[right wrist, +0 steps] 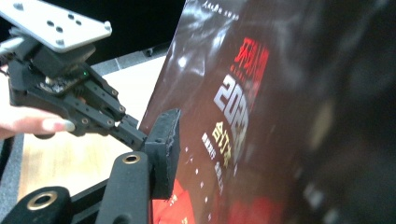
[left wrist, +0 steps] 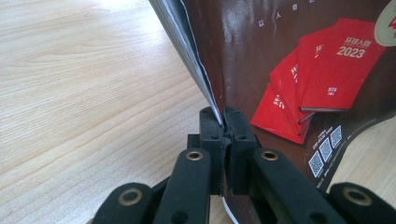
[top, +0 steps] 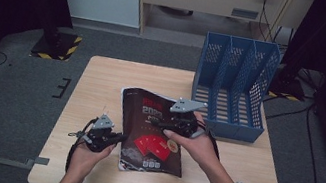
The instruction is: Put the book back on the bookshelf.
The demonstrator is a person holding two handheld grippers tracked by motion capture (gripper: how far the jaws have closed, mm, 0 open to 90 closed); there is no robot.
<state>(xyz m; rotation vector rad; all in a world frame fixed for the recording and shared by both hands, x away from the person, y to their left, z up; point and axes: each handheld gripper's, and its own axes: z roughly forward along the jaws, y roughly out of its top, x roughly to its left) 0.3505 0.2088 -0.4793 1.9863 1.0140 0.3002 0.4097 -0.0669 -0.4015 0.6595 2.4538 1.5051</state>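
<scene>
While your left gripper (top: 118, 137) is pinching the magazine's (top: 153, 133) left edge above the table (top: 102, 81), your right gripper (top: 158, 120) is standing parted over the cover; keep the pinch firm before steering toward the blue file rack (top: 233, 83).

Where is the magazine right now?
In the high view the magazine lies mid-table, just left of the blue file rack, its left edge pinched by the left gripper.
</scene>
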